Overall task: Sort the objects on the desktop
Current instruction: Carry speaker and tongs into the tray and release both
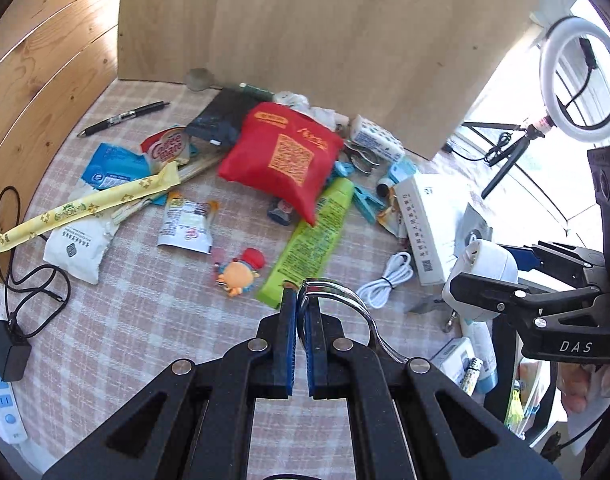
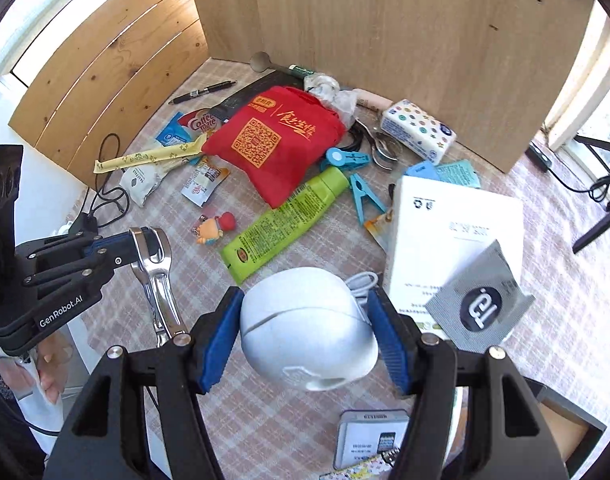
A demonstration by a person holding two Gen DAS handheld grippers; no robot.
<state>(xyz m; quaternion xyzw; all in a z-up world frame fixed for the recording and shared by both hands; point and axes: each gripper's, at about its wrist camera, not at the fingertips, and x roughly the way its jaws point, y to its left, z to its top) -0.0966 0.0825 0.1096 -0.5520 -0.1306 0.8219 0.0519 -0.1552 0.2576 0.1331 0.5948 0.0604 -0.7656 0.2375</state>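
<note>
My left gripper (image 1: 301, 292) is shut on a shiny metal tool (image 1: 337, 292) with curved chrome handles, held above the checked tablecloth; the tool shows in the right wrist view (image 2: 155, 264) too. My right gripper (image 2: 305, 320) is shut on a white rounded plug adapter (image 2: 309, 328), also seen in the left wrist view (image 1: 481, 280). Both are held above the front of the table. A red cloth bag (image 1: 281, 152) lies in the middle of the clutter, with a green tube (image 1: 313, 240) beside it.
A white box (image 2: 445, 240) with a grey sachet (image 2: 481, 304) lies right. Blue clothes pegs (image 2: 361, 196), a toy figure (image 1: 241, 272), a white cable (image 1: 385, 284), snack packets, a pen (image 1: 121, 118) and a tissue pack (image 2: 417, 130) litter the cloth. Wooden panels stand behind. A power strip (image 1: 1, 396) lies left.
</note>
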